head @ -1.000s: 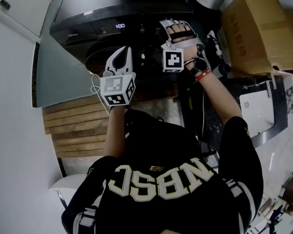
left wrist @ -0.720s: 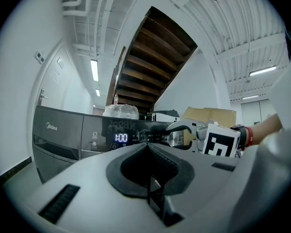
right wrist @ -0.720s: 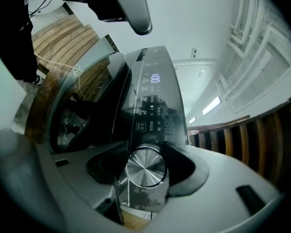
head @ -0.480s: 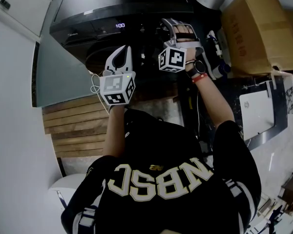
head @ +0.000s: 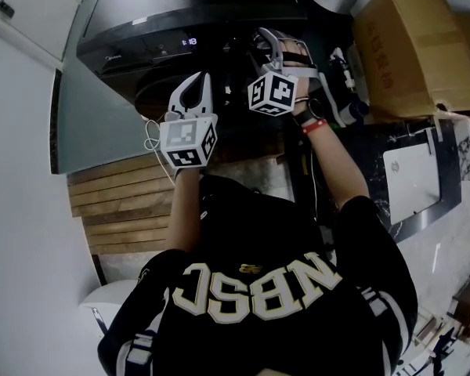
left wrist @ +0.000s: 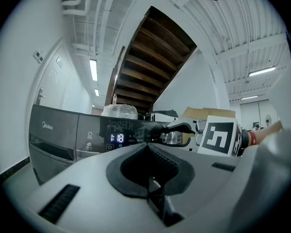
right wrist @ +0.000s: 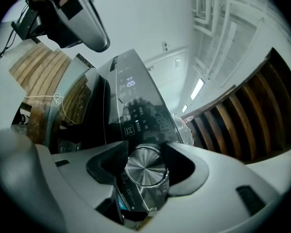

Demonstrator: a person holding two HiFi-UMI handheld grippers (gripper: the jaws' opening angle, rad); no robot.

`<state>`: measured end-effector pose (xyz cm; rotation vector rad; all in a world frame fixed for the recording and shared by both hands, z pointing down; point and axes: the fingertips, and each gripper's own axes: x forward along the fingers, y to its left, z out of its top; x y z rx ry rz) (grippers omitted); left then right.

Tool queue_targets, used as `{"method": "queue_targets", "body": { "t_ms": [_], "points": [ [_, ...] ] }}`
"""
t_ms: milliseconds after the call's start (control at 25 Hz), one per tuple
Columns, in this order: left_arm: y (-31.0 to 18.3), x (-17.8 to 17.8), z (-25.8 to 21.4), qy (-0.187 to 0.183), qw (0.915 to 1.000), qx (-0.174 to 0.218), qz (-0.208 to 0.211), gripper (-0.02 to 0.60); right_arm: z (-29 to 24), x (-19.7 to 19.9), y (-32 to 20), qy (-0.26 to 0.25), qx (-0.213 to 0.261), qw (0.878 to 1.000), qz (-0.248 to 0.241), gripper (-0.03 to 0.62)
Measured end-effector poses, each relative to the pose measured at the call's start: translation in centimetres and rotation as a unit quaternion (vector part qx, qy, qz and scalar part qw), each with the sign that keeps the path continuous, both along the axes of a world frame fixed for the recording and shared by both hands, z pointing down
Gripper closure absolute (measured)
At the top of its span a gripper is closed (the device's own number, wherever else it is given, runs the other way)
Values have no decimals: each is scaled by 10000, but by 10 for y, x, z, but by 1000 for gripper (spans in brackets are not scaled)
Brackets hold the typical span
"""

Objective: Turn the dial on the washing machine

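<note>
rolled further, right tool (right wrist: 146, 153) clamps the dial (right wrist: 143, 168); left tool (left wrist: 148, 152) closed, empty.

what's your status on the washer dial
Right claw shut on the dial. Left claw shut, empty, off the panel. Nothing in the way.

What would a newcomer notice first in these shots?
The shiny metal dial on the washing machine stands out most: it sits low in the middle of the right gripper view, clamped between the jaws of the right gripper. Left of it on the dark panel, the lit display reads 1:18. The left gripper is shut on nothing in front of the machine.
</note>
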<state>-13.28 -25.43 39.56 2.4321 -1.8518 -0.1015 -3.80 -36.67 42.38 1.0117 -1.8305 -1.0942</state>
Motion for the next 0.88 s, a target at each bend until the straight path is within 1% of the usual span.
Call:
{"method": "queue_targets", "body": {
  "t_ms": [360,520,680,800,880],
  "points": [
    [-5,6,3,21,10000,-25,59,568,-3,1,-1,-440,-239,9987,62,347],
    [-4,8,3,32,9999,-18,104,568,-7,0,-1,-858,-388,9955,128,349],
    [-4,7,4,29,10000,-27,75,568,-12,3,-3,-1570,-639,9852,245,351],
    [-5,6,3,38,10000,-26,43,568,-15,6,-5,-2018,-811,9754,359,352],
    [-5,7,4,49,10000,-37,58,568,-16,7,-5,-2223,-893,9699,429,352]
  ]
}}
